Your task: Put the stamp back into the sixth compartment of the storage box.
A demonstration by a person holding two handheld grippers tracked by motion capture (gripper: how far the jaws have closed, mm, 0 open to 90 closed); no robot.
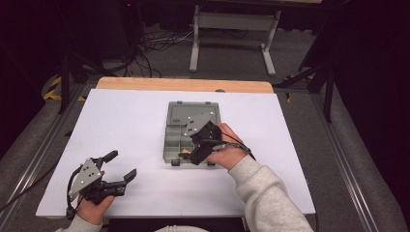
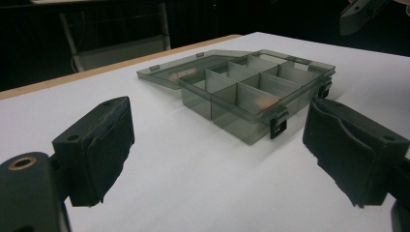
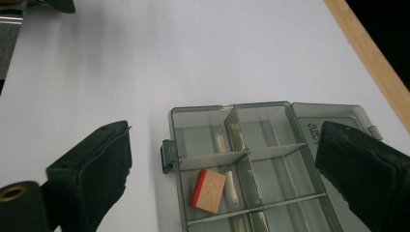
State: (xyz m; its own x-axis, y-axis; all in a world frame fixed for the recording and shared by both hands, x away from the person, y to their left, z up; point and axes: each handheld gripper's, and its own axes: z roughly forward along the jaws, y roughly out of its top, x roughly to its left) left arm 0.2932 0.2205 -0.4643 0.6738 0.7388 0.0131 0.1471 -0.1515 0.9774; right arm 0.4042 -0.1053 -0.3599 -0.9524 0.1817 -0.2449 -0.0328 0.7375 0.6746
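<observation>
A grey see-through compartment box (image 1: 169,145) lies at the middle of the white sheet with its lid (image 1: 193,112) folded back flat. In the right gripper view a small wooden block with a red edge (image 3: 209,191) lies in one compartment on the latch side of the box (image 3: 270,159). My right gripper (image 3: 225,145) hangs open above the box (image 2: 251,92) with nothing between its jaws; in the high view the right gripper (image 1: 192,154) is over the box's near end. My left gripper (image 1: 120,165) rests open at the near left of the sheet, facing the box with bare sheet between its jaws (image 2: 222,145).
The white sheet (image 1: 130,116) covers a wooden table (image 1: 183,85). Beyond the table stand a grey metal frame (image 1: 232,29), floor cables (image 1: 154,46) and dark stands (image 1: 67,67). A metal rail (image 1: 348,159) runs along the right side.
</observation>
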